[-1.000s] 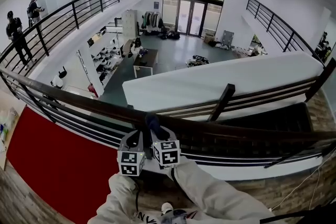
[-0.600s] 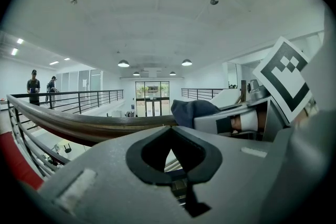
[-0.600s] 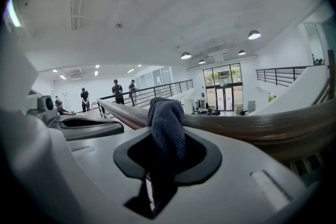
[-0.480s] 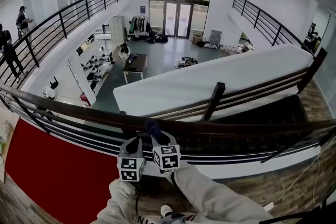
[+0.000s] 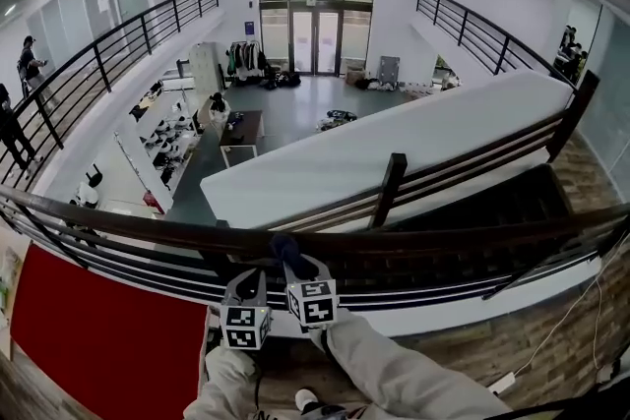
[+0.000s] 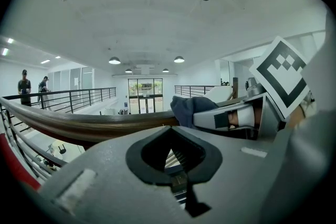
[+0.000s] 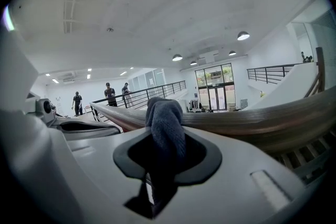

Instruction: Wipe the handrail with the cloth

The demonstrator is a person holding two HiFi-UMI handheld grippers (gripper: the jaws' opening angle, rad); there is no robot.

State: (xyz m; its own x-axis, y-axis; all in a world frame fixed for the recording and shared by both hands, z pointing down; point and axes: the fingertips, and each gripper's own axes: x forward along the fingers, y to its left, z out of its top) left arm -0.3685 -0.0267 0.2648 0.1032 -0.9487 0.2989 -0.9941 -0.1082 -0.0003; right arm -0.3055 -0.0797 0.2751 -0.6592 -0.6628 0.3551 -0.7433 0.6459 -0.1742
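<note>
Right gripper point(image 5: 288, 258) point(image 7: 165, 161): its jaws are closed down on a bunched dark blue-grey cloth point(image 7: 166, 128), which fills the gap between them and stands up out of it as a rounded wad. Seen from the head view, I read this gripper as pointing away from me and up toward the handrail point(image 5: 443, 236), with the cloth point(image 5: 284, 245) at its tip laid against the top of the rail. The left gripper view shows the same contact from the side: the wad point(image 6: 186, 109) sits on the handrail point(image 6: 79, 123), with the right gripper's pale jaws behind it.

Left gripper point(image 5: 251, 278) point(image 6: 171, 153): jaws drawn together with nothing between them; only the lower rail bars show through the shaped hole between the jaws. It sits just beside the right gripper, on that gripper's left, its tip just under the handrail. I cannot tell whether it touches the rail.

Handrail: a dark brown wooden bar whose long axis runs left to right across the head view, over black metal bars. In the right gripper view the handrail point(image 7: 262, 118) extends away to both sides behind the cloth. The cloth's long axis runs crosswise to the rail, from the jaws up to the rail's top. Below the railing lies a red floor area point(image 5: 98, 330).
</note>
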